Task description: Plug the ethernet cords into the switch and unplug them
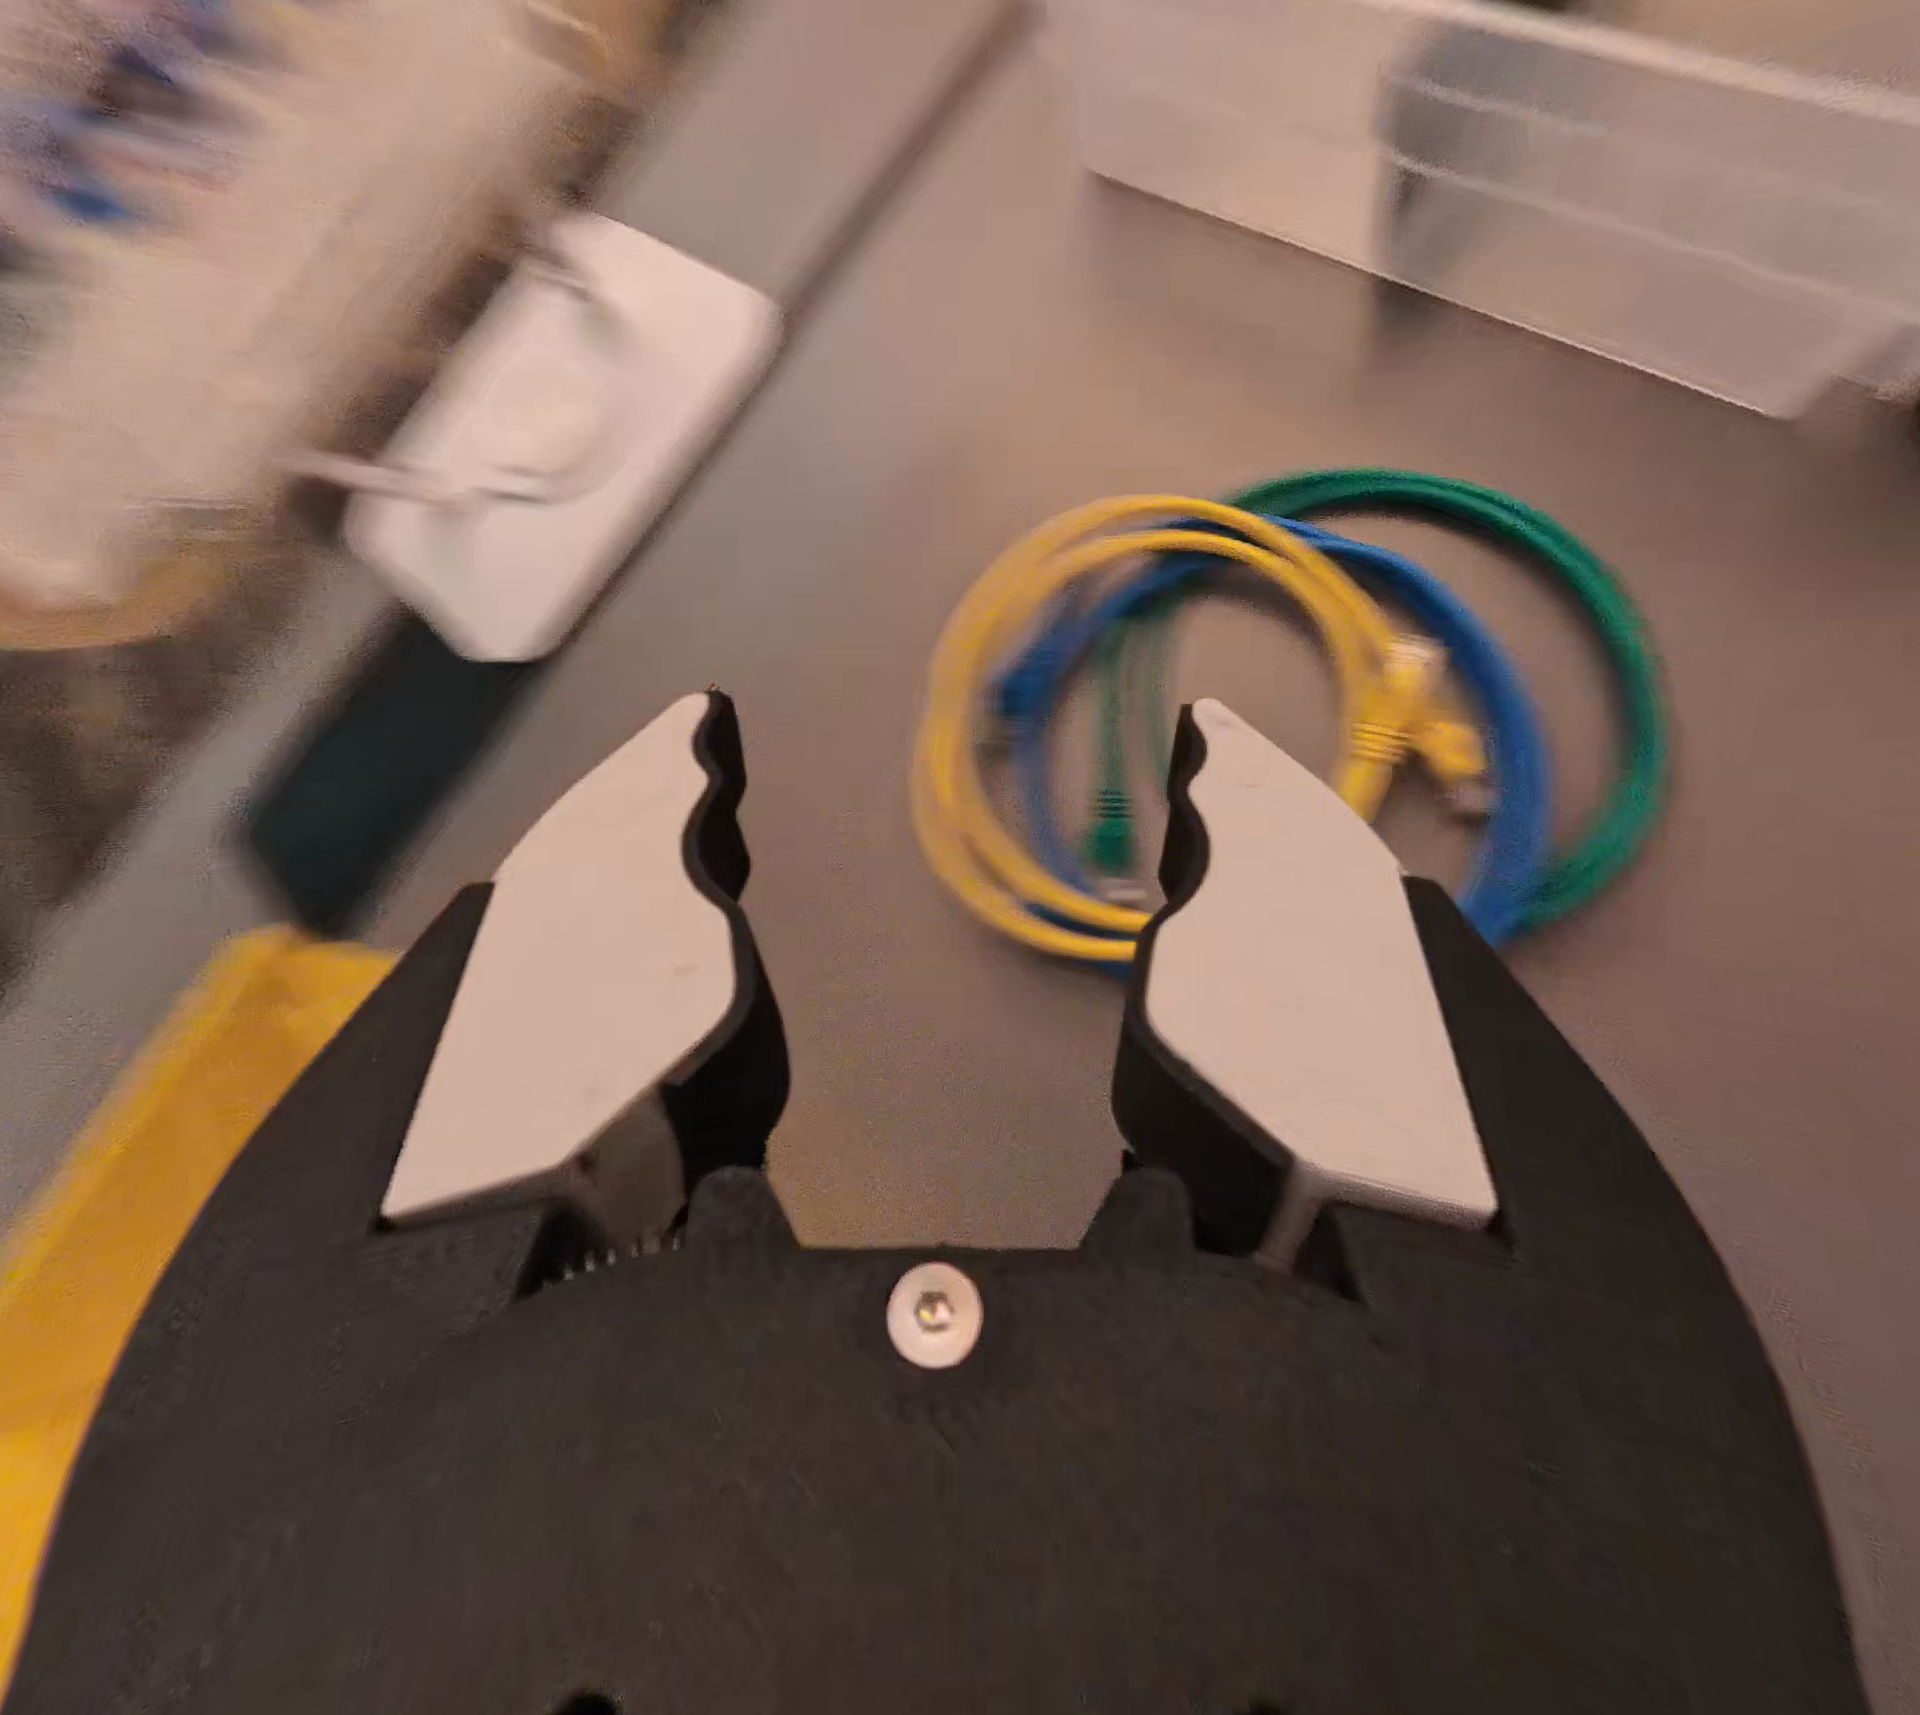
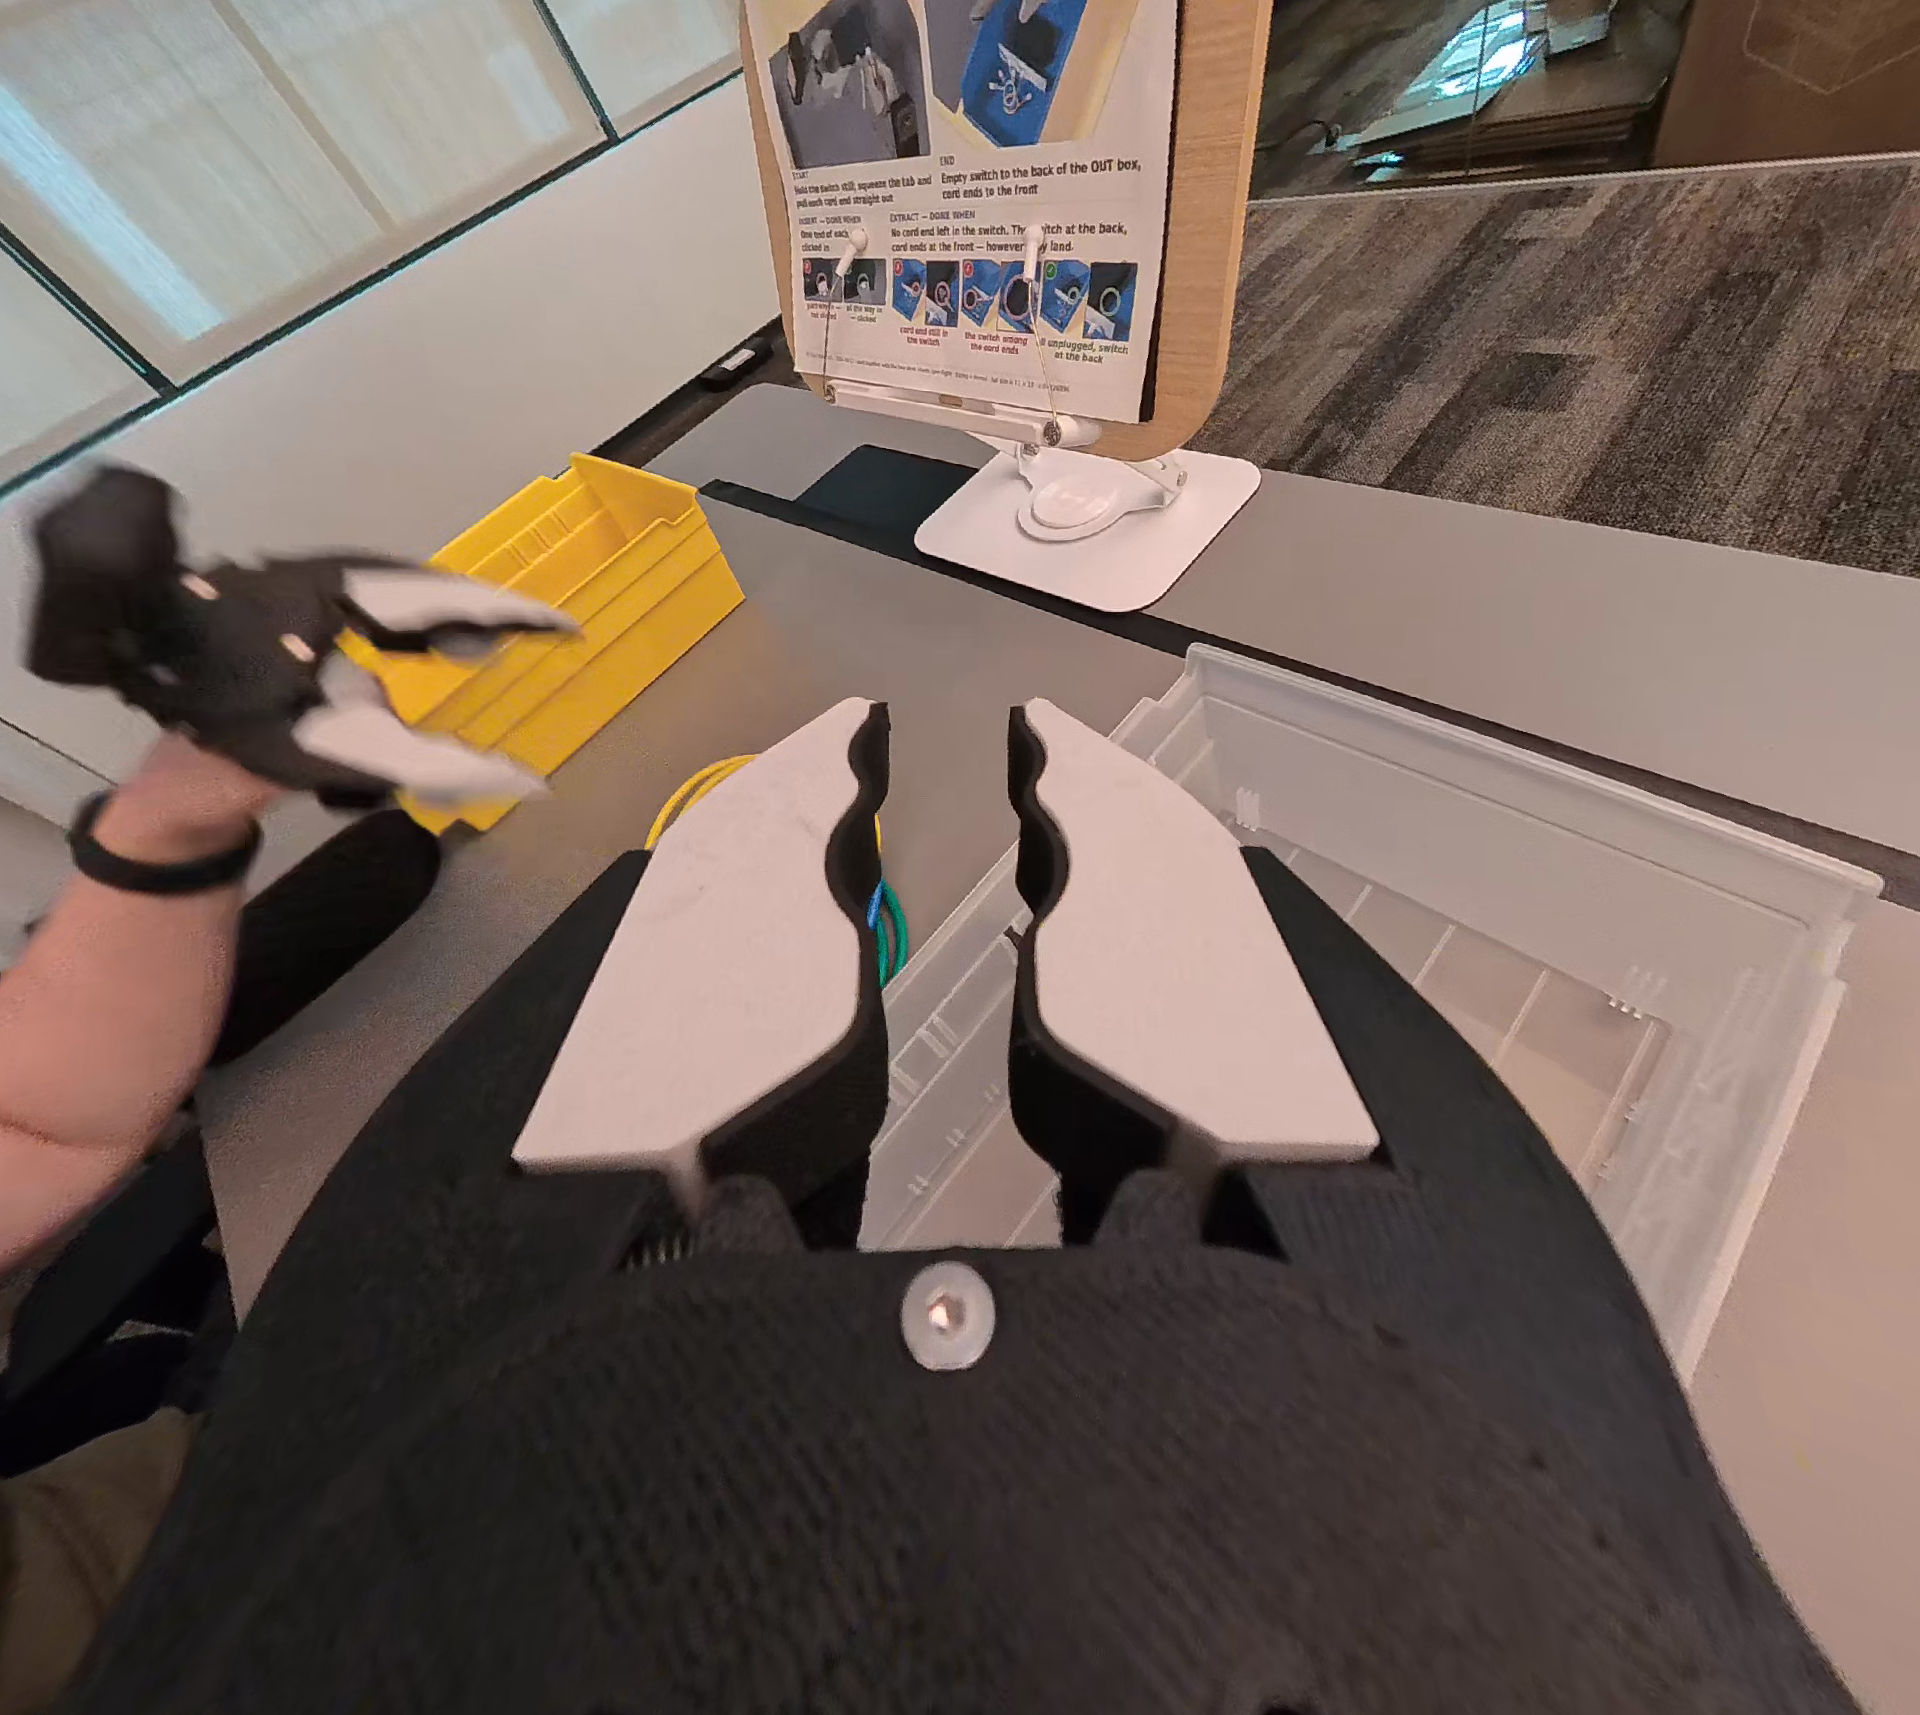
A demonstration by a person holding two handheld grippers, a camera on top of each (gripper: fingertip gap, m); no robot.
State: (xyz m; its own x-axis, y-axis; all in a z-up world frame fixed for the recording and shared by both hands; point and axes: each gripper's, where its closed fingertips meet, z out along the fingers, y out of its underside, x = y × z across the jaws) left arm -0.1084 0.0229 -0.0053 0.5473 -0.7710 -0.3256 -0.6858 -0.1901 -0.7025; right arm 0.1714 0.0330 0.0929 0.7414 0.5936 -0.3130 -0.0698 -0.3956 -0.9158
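Three coiled ethernet cords, yellow [image 1: 1039, 616], blue [image 1: 1496, 689] and green [image 1: 1621, 678], lie overlapped on the grey table [image 1: 883, 418]. My left gripper [image 1: 961, 709] is open and empty, hovering just short of the coils, with its right finger over their near edge. It also shows at the left of the right wrist view [image 2: 556, 701], held up in a hand. My right gripper [image 2: 948, 709] is open with a narrow gap and empty. Bits of the cords [image 2: 883, 927] show between its fingers. A dark box [image 1: 384, 761], possibly the switch, lies by the stand base.
A yellow bin [image 2: 582, 585] sits at the table's left. A clear plastic bin [image 2: 1455, 938] sits to the right of the cords. An instruction board on a white stand [image 2: 1091, 533] stands at the back edge. The left wrist view is motion-blurred.
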